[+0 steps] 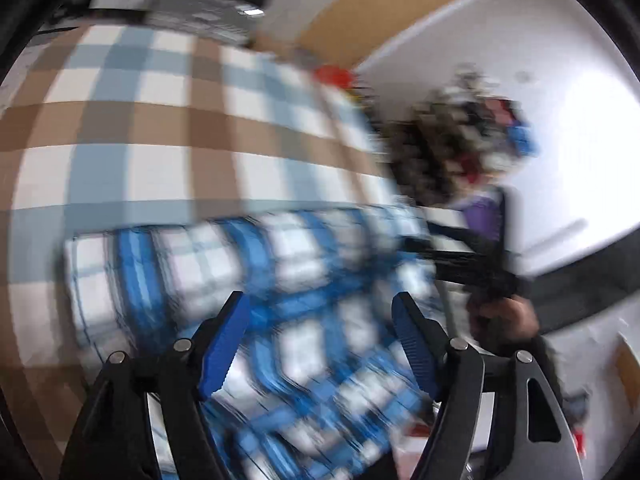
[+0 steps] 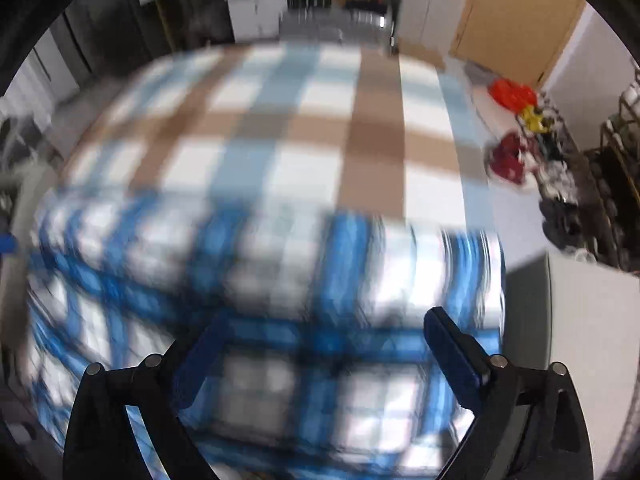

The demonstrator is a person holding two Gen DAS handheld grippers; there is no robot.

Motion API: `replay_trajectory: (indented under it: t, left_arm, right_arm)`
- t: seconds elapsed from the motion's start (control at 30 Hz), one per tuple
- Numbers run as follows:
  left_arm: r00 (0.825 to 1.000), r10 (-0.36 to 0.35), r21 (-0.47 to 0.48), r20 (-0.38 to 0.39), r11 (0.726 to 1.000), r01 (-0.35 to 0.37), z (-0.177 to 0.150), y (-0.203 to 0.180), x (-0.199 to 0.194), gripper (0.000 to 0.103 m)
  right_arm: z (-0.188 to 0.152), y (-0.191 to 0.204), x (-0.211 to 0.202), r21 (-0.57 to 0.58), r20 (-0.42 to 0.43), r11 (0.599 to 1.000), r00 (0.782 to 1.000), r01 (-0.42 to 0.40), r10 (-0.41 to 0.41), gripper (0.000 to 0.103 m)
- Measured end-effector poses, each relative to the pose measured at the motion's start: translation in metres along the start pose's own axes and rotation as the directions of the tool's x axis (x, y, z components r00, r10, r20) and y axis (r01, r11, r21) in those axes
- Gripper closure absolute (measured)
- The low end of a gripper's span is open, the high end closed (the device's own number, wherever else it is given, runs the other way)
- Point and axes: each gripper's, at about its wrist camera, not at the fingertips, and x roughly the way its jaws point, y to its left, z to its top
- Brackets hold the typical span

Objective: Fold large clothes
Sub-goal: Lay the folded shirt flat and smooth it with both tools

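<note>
Both grippers are pointed steeply down. The left gripper (image 1: 320, 304) is held with its jaws apart, the right gripper (image 2: 324, 328) with its jaws spread wide; nothing is gripped. The blue plaid garment (image 2: 280, 264), blurred, is spread on the checked cloth (image 2: 304, 128) beneath both.

Garment (image 1: 280, 320): laid on the cloth-covered table (image 1: 132, 128), at its near edge in both views.
Left gripper (image 1: 320, 316): held over the garment, jaws apart, nothing seen between them.
Right gripper (image 2: 320, 340): held over the garment, jaws spread wide, nothing seen between them.
Hand (image 1: 504, 320): seen right of the left gripper, beyond the garment's right edge.
Heap of clothes (image 2: 516, 132): placed right of the table, apart from it.
</note>
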Motion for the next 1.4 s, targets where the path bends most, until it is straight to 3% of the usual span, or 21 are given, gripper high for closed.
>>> replay_trajectory:
  t: [0.1, 0.23, 0.27, 0.3, 0.37, 0.43, 0.47, 0.53, 0.6, 0.67, 0.73, 0.83, 0.87, 0.97, 1.07, 1.13, 1.2, 1.23, 1.27, 1.33, 1.4]
  left_arm:
    - [0.994, 0.030, -0.065, -0.102, 0.997, -0.037, 0.005, 0.027, 0.044, 0.034]
    - [0.992, -0.099, -0.149, -0.075, 0.985, 0.087, -0.002, 0.051, 0.052, 0.034]
    - [0.989, -0.126, -0.173, -0.073, 0.978, 0.112, -0.004, 0.056, 0.051, 0.034]
    - [0.988, -0.132, -0.193, -0.078, 0.974, 0.115, -0.001, 0.055, 0.051, 0.034]
    - [0.990, -0.108, -0.217, -0.094, 0.972, 0.086, -0.002, 0.046, 0.045, 0.034]
    - [0.991, -0.095, -0.152, -0.098, 0.985, 0.079, -0.003, 0.017, 0.039, 0.034]
    - [0.990, -0.101, -0.122, -0.096, 0.989, 0.089, -0.002, 0.007, 0.037, 0.034]
    - [0.990, -0.070, -0.021, -0.123, 0.997, 0.068, -0.007, -0.024, 0.047, 0.034]
    - [0.986, 0.011, 0.019, -0.165, 1.000, -0.008, -0.007, -0.031, 0.067, 0.034]
    - [0.975, 0.074, -0.011, -0.208, 0.997, -0.078, -0.009, -0.018, 0.089, 0.035]
    - [0.983, 0.031, -0.079, -0.182, 0.996, -0.046, -0.016, -0.006, 0.095, 0.035]
    - [0.990, -0.001, -0.088, -0.144, 0.996, -0.012, -0.024, 0.001, 0.092, 0.035]
    - [0.990, 0.005, -0.077, -0.144, 0.997, -0.017, -0.025, 0.000, 0.092, 0.035]
    - [0.991, 0.050, -0.081, -0.123, 0.995, -0.060, -0.031, -0.009, 0.077, 0.035]
    - [0.992, 0.122, 0.006, -0.040, 0.993, -0.122, -0.023, -0.018, 0.060, 0.035]
    - [0.979, 0.202, 0.007, -0.028, 0.979, -0.202, -0.023, -0.007, 0.063, 0.035]
    - [0.976, 0.208, -0.052, -0.068, 0.976, -0.212, -0.024, 0.018, 0.072, 0.035]
    - [0.976, 0.201, -0.081, -0.088, 0.975, -0.208, -0.028, 0.028, 0.077, 0.035]
    - [0.977, 0.199, -0.107, -0.081, 0.973, -0.207, -0.034, 0.036, 0.080, 0.036]
    - [0.976, 0.216, -0.085, -0.028, 0.972, -0.218, -0.044, 0.030, 0.078, 0.035]
    - [0.969, 0.248, -0.070, -0.016, 0.966, -0.249, -0.049, 0.018, 0.078, 0.035]
  right_arm:
    - [0.015, 0.005, 0.018, 0.047, 0.005, 0.998, 0.999, 0.053, -0.053, 0.004]
    - [0.008, 0.005, 0.075, -0.001, -0.135, 0.988, 0.979, 0.156, -0.154, 0.004]
    - [0.004, 0.004, 0.082, -0.024, -0.134, 0.987, 0.978, 0.161, -0.163, 0.004]
    - [0.000, 0.004, 0.080, -0.024, -0.087, 0.986, 0.982, 0.165, -0.166, 0.001]
    - [0.002, 0.003, 0.081, -0.010, -0.136, 0.986, 0.976, 0.168, -0.168, 0.000]
    - [0.016, 0.015, 0.075, -0.064, -0.194, 0.975, 0.956, 0.212, -0.221, 0.002]
    - [0.021, 0.023, 0.063, -0.068, -0.149, 0.979, 0.968, 0.194, -0.202, 0.002]
    - [0.031, 0.048, 0.039, -0.059, -0.060, 0.997, 0.997, 0.045, -0.049, 0.001]
    - [0.033, 0.069, 0.032, -0.081, -0.030, 0.997, 0.999, -0.022, 0.020, 0.001]
    - [0.030, 0.089, 0.043, -0.158, -0.053, 0.987, 0.998, 0.016, -0.025, 0.001]
    - [0.015, 0.095, 0.074, -0.241, -0.112, 0.970, 0.991, 0.043, -0.072, 0.001]
    - [0.005, 0.064, 0.082, -0.121, -0.117, 0.988, 0.990, -0.097, 0.083, 0.000]
    - [0.003, 0.061, 0.078, -0.130, -0.103, 0.986, 0.990, -0.106, 0.093, 0.000]
    - [0.002, 0.048, 0.055, -0.171, -0.069, 0.984, 0.997, -0.051, 0.040, 0.001]
    - [0.005, 0.013, 0.025, -0.116, 0.025, 0.993, 0.999, 0.031, -0.028, 0.000]
    - [0.006, -0.021, 0.034, -0.064, -0.032, 0.990, 0.991, 0.128, -0.130, 0.000]
    - [-0.007, -0.040, 0.055, -0.083, -0.139, 0.980, 0.971, 0.183, -0.193, 0.000]
    - [-0.015, -0.047, 0.063, -0.081, -0.179, 0.985, 0.970, 0.150, -0.162, 0.000]
    - [-0.021, -0.057, 0.058, -0.011, -0.129, 0.995, 0.987, 0.094, -0.095, 0.000]
    - [-0.029, -0.070, 0.060, 0.088, -0.161, 0.995, 0.987, 0.037, -0.022, 0.000]
    - [-0.026, -0.064, 0.052, 0.047, -0.178, 0.996, 0.982, 0.078, -0.069, 0.000]
